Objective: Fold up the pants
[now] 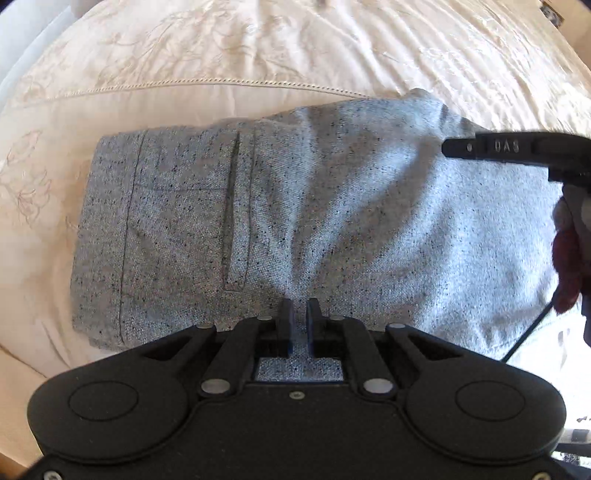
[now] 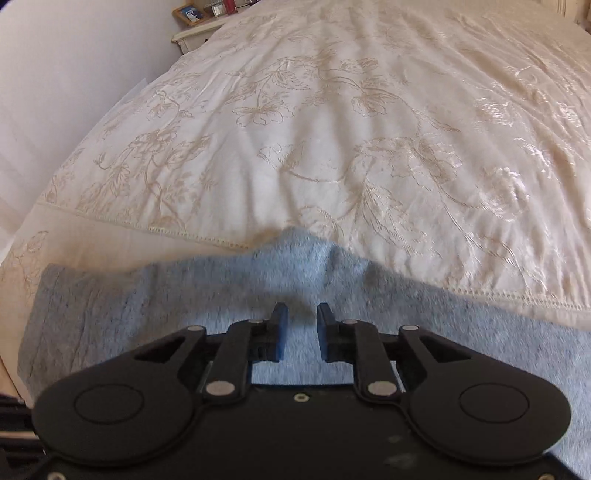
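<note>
Grey speckled pants (image 1: 332,206) lie folded on the bed, with the waistband and a pocket seam at the left. My left gripper (image 1: 299,308) points down at their near edge. Its jaws stand narrowly apart with cloth pinched between them, and creases fan out from the fingertips. My right gripper (image 1: 448,149) reaches in from the right over the far right corner of the pants. In the right wrist view the right gripper (image 2: 299,317) stands open just above the pants (image 2: 184,302), and nothing is held between its fingers.
A cream embroidered bedspread (image 2: 332,129) covers the bed, with a stitched hem line (image 1: 184,83) just beyond the pants. A white nightstand with a picture frame (image 2: 190,14) stands at the far left by the wall. A dark red sleeve (image 1: 569,266) and a black cable (image 1: 528,332) show at the right.
</note>
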`<action>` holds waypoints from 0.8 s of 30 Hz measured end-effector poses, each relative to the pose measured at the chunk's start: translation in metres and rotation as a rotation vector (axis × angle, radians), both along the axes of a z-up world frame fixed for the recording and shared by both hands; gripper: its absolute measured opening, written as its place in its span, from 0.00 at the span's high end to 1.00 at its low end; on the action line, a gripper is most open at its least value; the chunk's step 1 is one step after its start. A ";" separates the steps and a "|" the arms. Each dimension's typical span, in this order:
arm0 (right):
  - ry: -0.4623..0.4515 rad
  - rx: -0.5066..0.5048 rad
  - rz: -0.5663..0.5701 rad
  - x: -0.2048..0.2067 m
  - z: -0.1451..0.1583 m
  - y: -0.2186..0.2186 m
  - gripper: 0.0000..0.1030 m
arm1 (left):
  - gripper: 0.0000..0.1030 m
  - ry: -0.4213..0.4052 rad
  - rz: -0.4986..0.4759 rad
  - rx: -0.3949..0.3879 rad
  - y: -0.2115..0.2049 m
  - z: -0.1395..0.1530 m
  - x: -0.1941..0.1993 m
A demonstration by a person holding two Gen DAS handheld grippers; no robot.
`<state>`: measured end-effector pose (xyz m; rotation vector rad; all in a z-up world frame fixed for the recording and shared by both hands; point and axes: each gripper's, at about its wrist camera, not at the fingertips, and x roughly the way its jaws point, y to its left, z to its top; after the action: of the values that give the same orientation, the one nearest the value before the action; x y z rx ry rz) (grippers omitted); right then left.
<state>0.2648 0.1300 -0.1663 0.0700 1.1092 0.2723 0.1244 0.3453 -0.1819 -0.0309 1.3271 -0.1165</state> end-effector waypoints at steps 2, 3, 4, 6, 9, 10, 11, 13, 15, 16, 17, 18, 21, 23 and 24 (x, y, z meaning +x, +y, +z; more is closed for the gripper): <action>0.054 -0.032 -0.006 -0.036 -0.003 -0.006 0.79 | 0.85 -0.003 -0.036 -0.004 0.000 -0.002 -0.003; 0.076 -0.041 -0.016 -0.052 -0.004 -0.009 0.78 | 0.85 -0.003 -0.047 -0.005 0.001 -0.003 -0.005; 0.098 -0.051 -0.038 -0.073 -0.004 -0.015 0.78 | 0.84 -0.001 -0.054 -0.005 0.002 -0.005 -0.006; 0.138 -0.059 -0.084 -0.103 -0.003 -0.025 0.78 | 0.84 0.006 -0.062 -0.014 0.008 -0.009 -0.005; 0.183 -0.047 -0.172 -0.134 0.003 -0.041 0.78 | 0.84 0.007 -0.070 -0.035 0.014 -0.011 -0.008; 0.182 -0.040 -0.201 -0.139 0.005 -0.046 0.78 | 0.84 0.009 -0.076 -0.038 0.013 -0.010 -0.010; 0.182 -0.038 -0.233 -0.144 0.010 -0.052 0.78 | 0.84 0.012 -0.082 -0.038 0.016 -0.012 -0.009; 0.182 -0.038 -0.308 -0.145 0.018 -0.068 0.78 | 0.84 0.017 -0.095 -0.031 0.014 -0.013 -0.007; 0.159 -0.036 -0.394 -0.152 0.028 -0.094 0.77 | 0.84 0.021 -0.101 -0.023 0.011 -0.016 -0.002; 0.149 -0.036 -0.441 -0.155 0.029 -0.107 0.77 | 0.85 0.021 -0.100 -0.019 0.011 -0.015 -0.002; 0.140 -0.030 -0.496 -0.157 0.032 -0.124 0.77 | 0.84 0.020 -0.096 -0.014 0.009 -0.016 -0.002; 0.132 -0.018 -0.555 -0.158 0.036 -0.143 0.77 | 0.84 0.018 -0.089 -0.008 0.008 -0.015 -0.003; 0.101 0.025 -0.728 -0.170 0.043 -0.202 0.76 | 0.84 0.005 -0.051 0.020 0.000 -0.014 -0.005; 0.087 0.042 -0.818 -0.178 0.043 -0.240 0.75 | 0.85 -0.005 -0.010 0.045 -0.005 -0.011 -0.008; 0.083 0.050 -0.861 -0.181 0.040 -0.262 0.74 | 0.84 -0.011 0.016 0.057 -0.009 -0.009 -0.010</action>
<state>0.0839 -0.1320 -0.1265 0.5899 1.0597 -0.4786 0.1148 0.3367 -0.1910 0.0073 1.3186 -0.0651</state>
